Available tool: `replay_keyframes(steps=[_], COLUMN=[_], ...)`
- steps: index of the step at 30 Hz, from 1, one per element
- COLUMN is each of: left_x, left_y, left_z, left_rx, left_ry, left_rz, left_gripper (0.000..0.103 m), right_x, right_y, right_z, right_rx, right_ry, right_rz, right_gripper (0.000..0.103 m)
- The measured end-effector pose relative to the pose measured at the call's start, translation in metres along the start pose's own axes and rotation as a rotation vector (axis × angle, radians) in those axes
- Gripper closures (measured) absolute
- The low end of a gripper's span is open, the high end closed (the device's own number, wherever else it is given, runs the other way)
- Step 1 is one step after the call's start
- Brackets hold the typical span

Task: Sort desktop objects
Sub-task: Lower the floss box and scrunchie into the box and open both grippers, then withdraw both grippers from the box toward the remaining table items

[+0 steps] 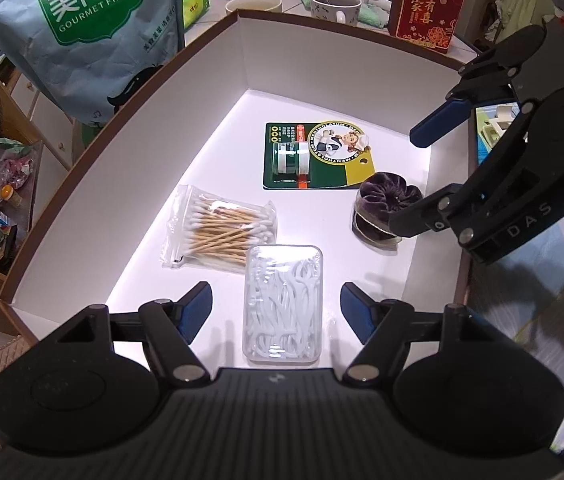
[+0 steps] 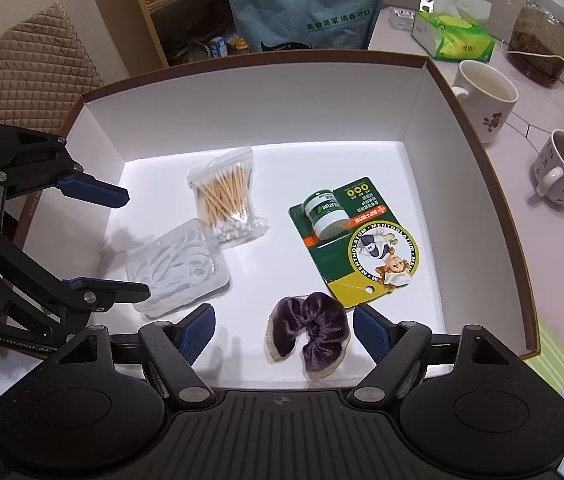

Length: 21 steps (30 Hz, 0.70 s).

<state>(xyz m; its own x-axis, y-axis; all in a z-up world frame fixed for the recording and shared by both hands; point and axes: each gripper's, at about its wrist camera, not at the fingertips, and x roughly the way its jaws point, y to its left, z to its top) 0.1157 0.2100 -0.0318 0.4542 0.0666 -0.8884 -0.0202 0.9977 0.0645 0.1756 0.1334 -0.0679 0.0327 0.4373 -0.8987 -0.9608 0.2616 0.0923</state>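
Left wrist view: left gripper [image 1: 276, 310] spread, floss-pick case [image 1: 283, 302] between fingertips; right gripper [image 2: 284, 332] spread around scrunchie [image 2: 309, 332]. Descend centred before closing.

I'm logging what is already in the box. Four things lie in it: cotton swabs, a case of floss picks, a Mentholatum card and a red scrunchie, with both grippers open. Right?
One thing is off: the scrunchie is dark purple, not red, as the right wrist view shows. The cotton swabs, floss picks and Mentholatum card are in the box, and both the left gripper and right gripper are open.

"GOURMET FRUIT" on bag [image 1: 82, 20]; "MENTHOLATUM" on card [image 2: 356, 248].
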Motion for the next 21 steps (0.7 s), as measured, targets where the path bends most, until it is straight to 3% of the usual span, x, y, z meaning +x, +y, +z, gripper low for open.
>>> replay_keyframes(steps=[21], left_x=[-0.055], left_y=[-0.023], left_z=[-0.018], left_rx=[0.002], left_ry=[-0.077], left_rz=[0.079], left_gripper=[0.031], right_x=[-0.059], right_y=[0.029], right_z=[-0.028], right_rx=[0.007], right_ry=[-0.142], right_rz=[0.002], right_gripper=[0.024])
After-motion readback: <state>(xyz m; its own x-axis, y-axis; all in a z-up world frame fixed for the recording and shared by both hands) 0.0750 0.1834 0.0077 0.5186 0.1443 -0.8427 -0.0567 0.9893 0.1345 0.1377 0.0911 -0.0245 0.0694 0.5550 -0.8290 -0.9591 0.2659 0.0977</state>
